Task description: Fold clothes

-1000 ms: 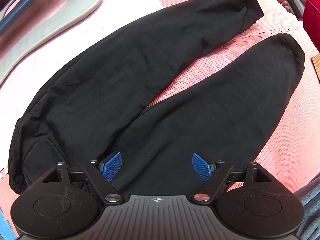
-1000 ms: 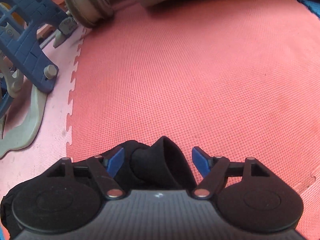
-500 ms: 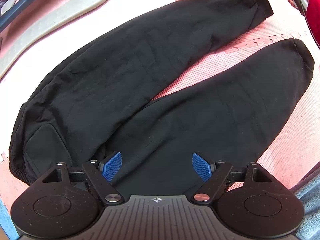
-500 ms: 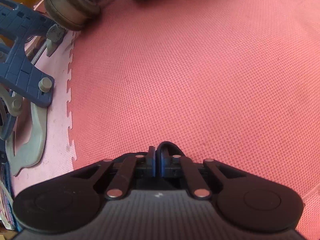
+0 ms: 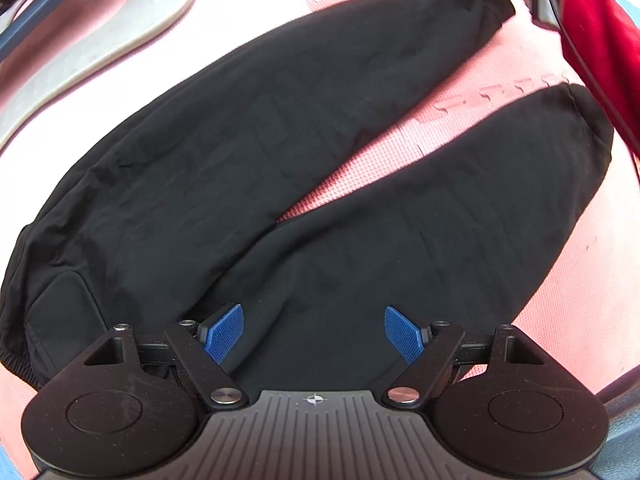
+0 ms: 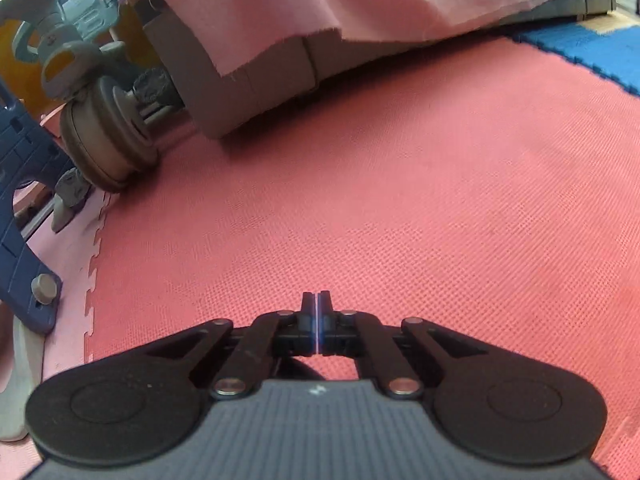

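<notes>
Item: black sweatpants, flat on foam floor mat, under left tongs.
Left tongs: apart, empty.
Right tongs: together; cuff grip unconfirmed.
Handling: verify grip; lift leg smoothly.

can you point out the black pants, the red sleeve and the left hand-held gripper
black pants (image 5: 248,152), left wrist view, upper leg's middle
red sleeve (image 5: 600,40), left wrist view, forearm fabric
left hand-held gripper (image 5: 314,332), left wrist view, midway between its blue pads
</notes>
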A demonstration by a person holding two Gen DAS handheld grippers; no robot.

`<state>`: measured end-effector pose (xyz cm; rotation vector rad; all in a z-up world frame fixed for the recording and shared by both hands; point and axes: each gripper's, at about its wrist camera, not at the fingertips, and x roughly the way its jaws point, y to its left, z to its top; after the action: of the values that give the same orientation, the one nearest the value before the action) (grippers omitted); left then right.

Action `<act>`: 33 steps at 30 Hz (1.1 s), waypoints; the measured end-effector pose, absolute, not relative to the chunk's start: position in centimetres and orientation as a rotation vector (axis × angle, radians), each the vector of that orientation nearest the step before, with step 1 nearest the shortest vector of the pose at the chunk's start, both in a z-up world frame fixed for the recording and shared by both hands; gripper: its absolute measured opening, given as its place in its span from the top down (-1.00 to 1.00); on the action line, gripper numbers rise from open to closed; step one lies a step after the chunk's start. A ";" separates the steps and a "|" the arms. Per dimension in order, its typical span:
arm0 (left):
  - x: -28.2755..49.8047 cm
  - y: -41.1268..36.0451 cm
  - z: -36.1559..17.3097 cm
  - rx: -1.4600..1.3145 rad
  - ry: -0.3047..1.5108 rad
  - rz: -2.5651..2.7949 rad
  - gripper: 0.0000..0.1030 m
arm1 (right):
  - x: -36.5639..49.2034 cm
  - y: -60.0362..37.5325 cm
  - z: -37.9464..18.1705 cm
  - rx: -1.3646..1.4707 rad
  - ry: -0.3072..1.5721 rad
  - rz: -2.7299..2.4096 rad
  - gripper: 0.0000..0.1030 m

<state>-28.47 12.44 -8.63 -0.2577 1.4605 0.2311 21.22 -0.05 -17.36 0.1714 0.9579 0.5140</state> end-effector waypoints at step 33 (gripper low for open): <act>-30.3 10.8 -8.6 -0.223 1.448 0.160 -0.55 | 16.5 -6.4 -16.5 -0.080 0.971 0.786 -0.33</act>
<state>-30.33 10.78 -8.57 -0.2229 1.4481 0.1604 16.53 -6.37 -16.53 -0.0804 0.9706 0.7859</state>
